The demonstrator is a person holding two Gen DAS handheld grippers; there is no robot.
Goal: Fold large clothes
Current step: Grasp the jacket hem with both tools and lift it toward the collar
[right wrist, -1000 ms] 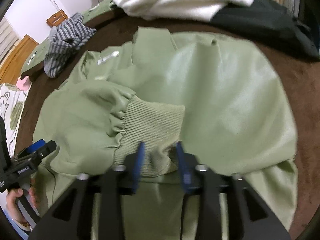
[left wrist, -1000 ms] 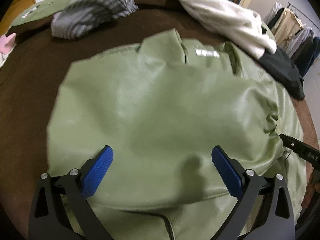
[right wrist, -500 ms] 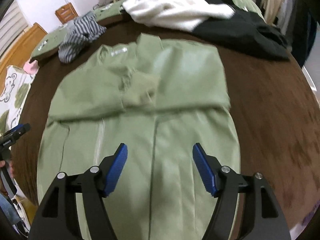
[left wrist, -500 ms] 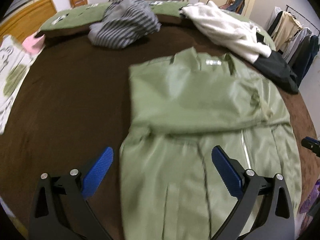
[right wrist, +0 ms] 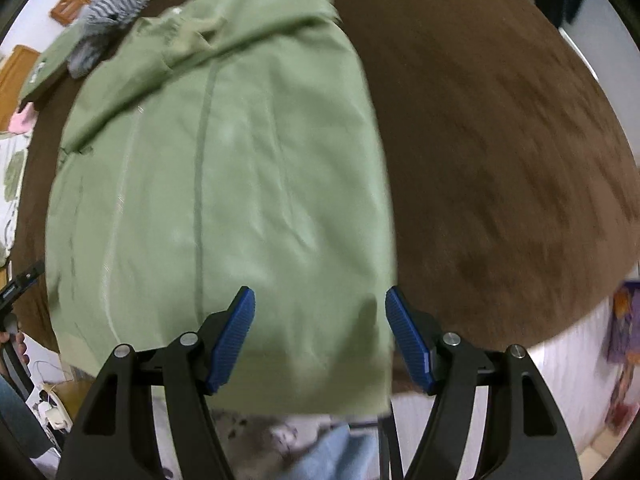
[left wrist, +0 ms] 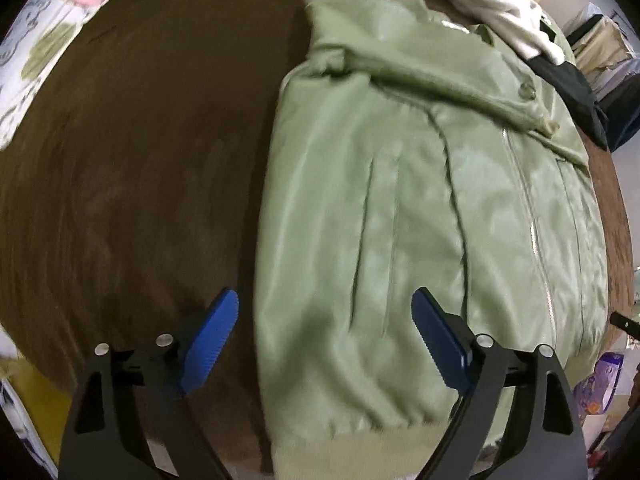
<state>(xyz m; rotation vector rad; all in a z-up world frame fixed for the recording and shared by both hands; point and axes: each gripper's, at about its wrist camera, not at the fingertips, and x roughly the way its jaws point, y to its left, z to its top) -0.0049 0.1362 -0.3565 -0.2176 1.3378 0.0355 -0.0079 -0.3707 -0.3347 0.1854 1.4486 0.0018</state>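
Observation:
A light green zip jacket (left wrist: 400, 220) lies flat on the brown bedspread (left wrist: 140, 160), both sleeves folded across its chest. My left gripper (left wrist: 324, 300) hovers above the jacket's lower left corner near the ribbed hem (left wrist: 360, 436). Its jaws are closing with nothing pressed between the blue pads. In the right wrist view, my right gripper (right wrist: 320, 294) hangs open over the jacket's (right wrist: 224, 184) lower right corner, straddling its side edge and gripping nothing. The other gripper's black tip (right wrist: 20, 284) shows at the left edge.
A striped grey garment (right wrist: 104, 12), a white fleece garment (left wrist: 480, 0) and a black garment (left wrist: 572, 88) lie at the far side of the bed. Bare brown bedspread (right wrist: 500, 140) flanks the jacket. The bed's near edge runs just under both grippers.
My right gripper let go of the ribbed cuff and opened. Both grippers drew back from the jacket's chest to its hem, the left toward the left edge, the right toward the right edge.

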